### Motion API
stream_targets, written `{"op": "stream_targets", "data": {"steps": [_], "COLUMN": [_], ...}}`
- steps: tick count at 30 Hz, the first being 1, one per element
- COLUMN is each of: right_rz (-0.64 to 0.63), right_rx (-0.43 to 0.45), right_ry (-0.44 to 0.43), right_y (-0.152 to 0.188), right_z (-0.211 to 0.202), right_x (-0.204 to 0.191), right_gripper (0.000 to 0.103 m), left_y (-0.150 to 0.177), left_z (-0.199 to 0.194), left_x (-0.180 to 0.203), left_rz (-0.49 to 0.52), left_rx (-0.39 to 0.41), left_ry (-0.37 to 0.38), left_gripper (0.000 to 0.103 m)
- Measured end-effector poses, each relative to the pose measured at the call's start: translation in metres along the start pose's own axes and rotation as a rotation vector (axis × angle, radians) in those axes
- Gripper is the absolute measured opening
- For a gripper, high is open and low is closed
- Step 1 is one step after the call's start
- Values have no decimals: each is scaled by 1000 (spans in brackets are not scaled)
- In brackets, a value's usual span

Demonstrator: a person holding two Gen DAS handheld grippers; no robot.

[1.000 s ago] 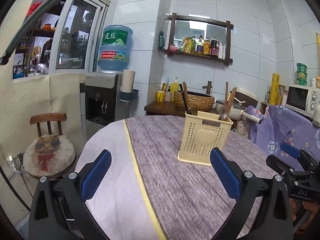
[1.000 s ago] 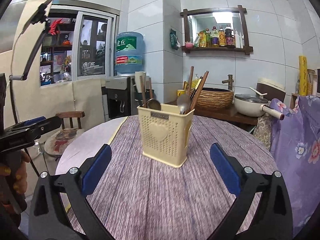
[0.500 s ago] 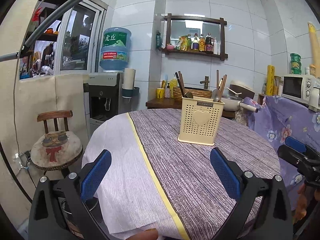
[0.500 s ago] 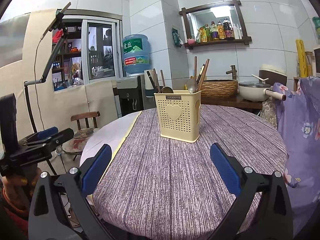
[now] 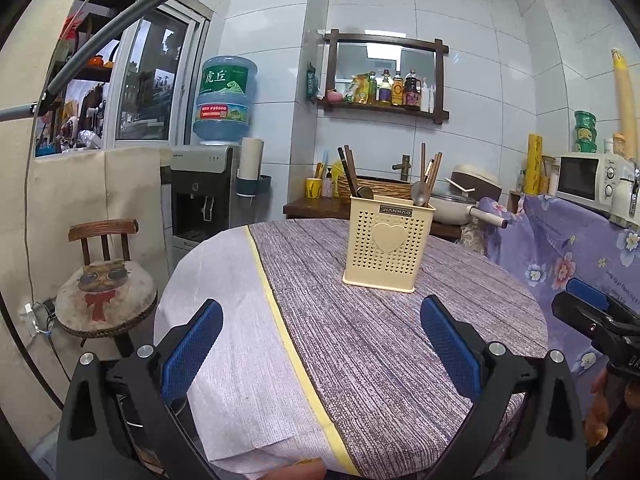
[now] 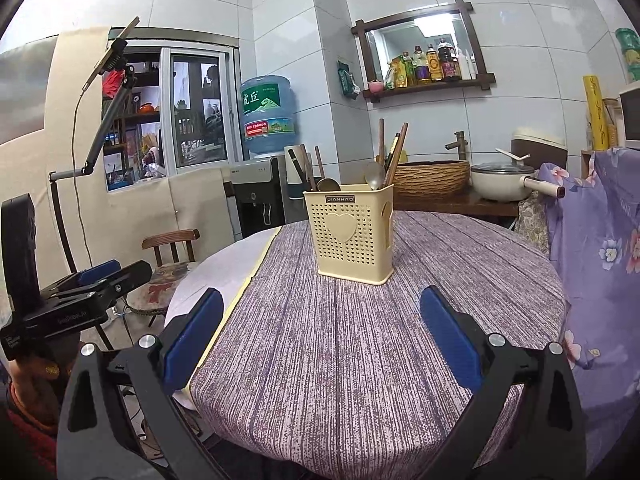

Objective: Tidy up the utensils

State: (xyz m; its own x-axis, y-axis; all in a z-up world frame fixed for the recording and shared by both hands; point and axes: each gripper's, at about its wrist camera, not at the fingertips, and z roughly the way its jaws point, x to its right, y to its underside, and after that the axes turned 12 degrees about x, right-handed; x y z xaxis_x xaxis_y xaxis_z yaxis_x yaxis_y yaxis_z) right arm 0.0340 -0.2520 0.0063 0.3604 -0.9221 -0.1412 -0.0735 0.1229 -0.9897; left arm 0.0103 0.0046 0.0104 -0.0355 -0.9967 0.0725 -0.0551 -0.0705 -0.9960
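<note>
Both hand-held grippers, left (image 5: 320, 344) and right (image 6: 320, 336), gape wide and empty over the bench (image 6: 360, 360); ahead stands the utensil caddy (image 6: 352, 236), nothing between.

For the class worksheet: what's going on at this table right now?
A person holds two grippers, the left gripper and the right gripper, both open and empty, short of the cream utensil holder on the round table. Spoons and chopsticks already stand in the holder; nothing is being gripped.
</note>
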Motion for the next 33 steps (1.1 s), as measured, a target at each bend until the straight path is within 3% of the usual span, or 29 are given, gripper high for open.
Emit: {"op": "stream_targets", "data": {"steps": [33], "right_rz": [2], "right_rx": [-14], "right_ry": [-7], "right_y": [4], "right_z": [2], "right_x": [1], "right_gripper": [97], "left_y": [2], "left_z": [0], "left_x": [1], "left_rz": [0], "left_rx": [-12], "left_ry": [2], "left_gripper": [98]}}
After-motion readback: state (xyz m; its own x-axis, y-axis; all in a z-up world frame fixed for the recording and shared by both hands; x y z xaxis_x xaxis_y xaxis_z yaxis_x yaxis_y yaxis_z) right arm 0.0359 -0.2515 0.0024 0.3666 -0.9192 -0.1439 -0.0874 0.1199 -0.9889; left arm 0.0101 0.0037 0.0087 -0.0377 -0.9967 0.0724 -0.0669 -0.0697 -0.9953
